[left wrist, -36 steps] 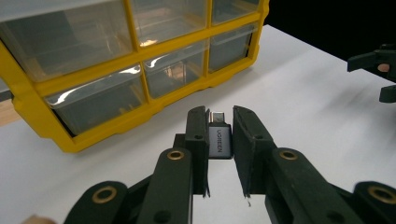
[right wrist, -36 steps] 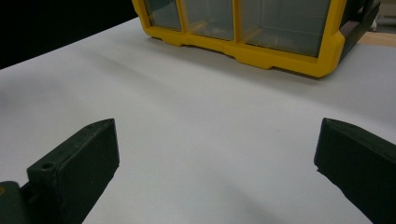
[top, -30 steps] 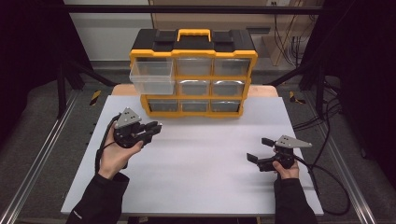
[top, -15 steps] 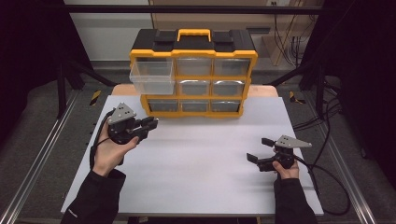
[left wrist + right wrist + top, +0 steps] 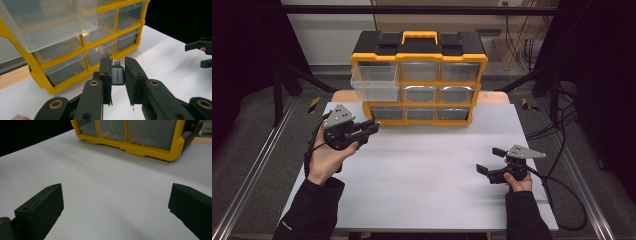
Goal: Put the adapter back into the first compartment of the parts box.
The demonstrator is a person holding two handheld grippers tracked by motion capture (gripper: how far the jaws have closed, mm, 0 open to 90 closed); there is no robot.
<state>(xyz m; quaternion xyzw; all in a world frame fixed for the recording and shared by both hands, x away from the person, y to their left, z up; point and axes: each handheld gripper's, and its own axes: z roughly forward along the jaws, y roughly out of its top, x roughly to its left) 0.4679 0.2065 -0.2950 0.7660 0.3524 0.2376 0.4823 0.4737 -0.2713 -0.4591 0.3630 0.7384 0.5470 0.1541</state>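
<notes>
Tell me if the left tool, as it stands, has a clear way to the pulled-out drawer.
Probably yes: the left tool, holding a small adapter, sits just below the open drawer, with nothing between them.

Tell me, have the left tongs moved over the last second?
Yes. The left tongs, clamping a small grey adapter, have risen toward the yellow drawer organizer, nearer its open drawer.

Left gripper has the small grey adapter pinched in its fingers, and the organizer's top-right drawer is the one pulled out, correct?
Not quite: the pulled-out drawer is the organizer's top-left one, as the high view shows. The left gripper does hold the grey adapter.
</notes>
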